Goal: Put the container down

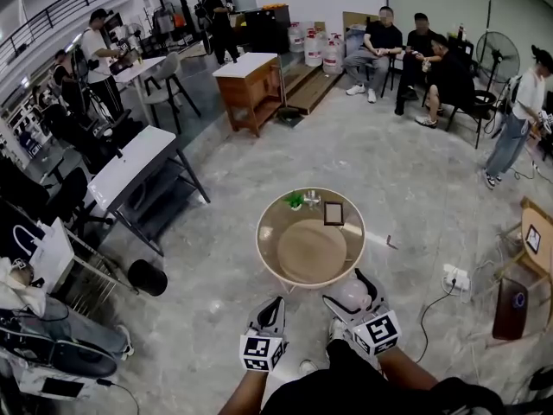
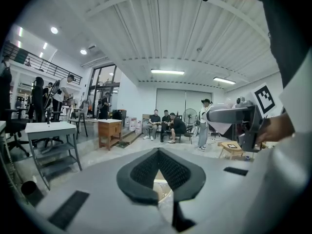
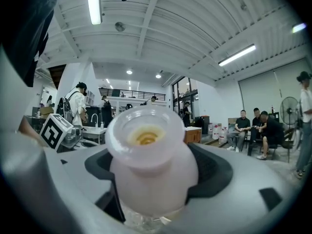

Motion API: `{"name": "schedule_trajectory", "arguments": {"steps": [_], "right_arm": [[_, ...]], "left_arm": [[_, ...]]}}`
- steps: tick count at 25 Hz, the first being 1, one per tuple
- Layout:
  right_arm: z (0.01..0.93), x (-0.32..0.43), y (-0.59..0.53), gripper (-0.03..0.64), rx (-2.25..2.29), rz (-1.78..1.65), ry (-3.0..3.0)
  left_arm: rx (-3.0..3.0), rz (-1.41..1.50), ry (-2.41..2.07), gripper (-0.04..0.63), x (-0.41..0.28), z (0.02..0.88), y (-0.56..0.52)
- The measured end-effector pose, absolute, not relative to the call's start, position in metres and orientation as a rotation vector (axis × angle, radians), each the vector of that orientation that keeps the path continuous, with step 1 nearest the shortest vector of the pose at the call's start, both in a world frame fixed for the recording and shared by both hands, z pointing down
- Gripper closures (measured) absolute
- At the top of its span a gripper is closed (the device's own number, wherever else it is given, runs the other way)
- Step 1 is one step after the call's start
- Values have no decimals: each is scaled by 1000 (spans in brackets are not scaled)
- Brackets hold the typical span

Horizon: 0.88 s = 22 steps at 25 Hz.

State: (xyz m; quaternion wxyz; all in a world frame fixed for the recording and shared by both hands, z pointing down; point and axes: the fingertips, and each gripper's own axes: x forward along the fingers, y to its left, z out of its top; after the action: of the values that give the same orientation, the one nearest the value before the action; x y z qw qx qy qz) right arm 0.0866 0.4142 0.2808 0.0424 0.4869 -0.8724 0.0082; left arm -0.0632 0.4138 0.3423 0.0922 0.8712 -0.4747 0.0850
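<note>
Two grippers are in your hands, one container between them, and one round table (image 1: 270, 251) ahead of you.

1. Left gripper (image 2: 158, 154): its own view shows the two dark padded jaws closed tip to tip with nothing clamped. Only a sliver of the table top shows through the small gap beneath the tips. In the head view it sits low, short of the table's near rim.

2. Right gripper (image 1: 355, 296): the jaws are spread to the width of the container (image 3: 148, 172) and press on its body from both sides. The container is a single translucent white bottle with a wide open mouth, and yellowish matter shows inside the neck. Its mouth points away from you along the jaws.

3. Location of the container: you hold it off the table, just beside the near right rim. It is not resting on the top.

4. Table contents, three items, all grouped at the far edge: one small green plant (image 1: 295, 201), one small clear object (image 1: 312, 198) that cannot be made out further, and one dark framed panel (image 1: 333, 213). The middle and near part of the top carry nothing.

5. Surroundings: three seated persons (image 1: 421, 46) at the back wall, one standing fan (image 1: 499, 55) beside them, one wooden cabinet (image 1: 251, 85), one white desk (image 1: 130, 167) to your left.
</note>
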Motion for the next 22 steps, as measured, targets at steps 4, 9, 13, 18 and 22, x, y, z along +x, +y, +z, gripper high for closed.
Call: {"name": "schedule_trajectory", "arguments": {"steps": [4,9,13,18,22], "right_arm": [[286,83,383,204,1478,44,-2676],[293,90,334,204,1434,42,-2683],[295,100,295,204,1390,50,-2692],[294,114,248,204,1345,49,-2733],[295,120,219,204,1300,58,-2768]], "left_arm": [[2562,274,-1414,601,-65,351,385],[2545,292,-1423,601,-55,354,339],[2542,270,-1466,601,-45,349,300],[2524,316,-1493,601,-26,350,259],[2507,312,-1515,601,-14,347,233]]}}
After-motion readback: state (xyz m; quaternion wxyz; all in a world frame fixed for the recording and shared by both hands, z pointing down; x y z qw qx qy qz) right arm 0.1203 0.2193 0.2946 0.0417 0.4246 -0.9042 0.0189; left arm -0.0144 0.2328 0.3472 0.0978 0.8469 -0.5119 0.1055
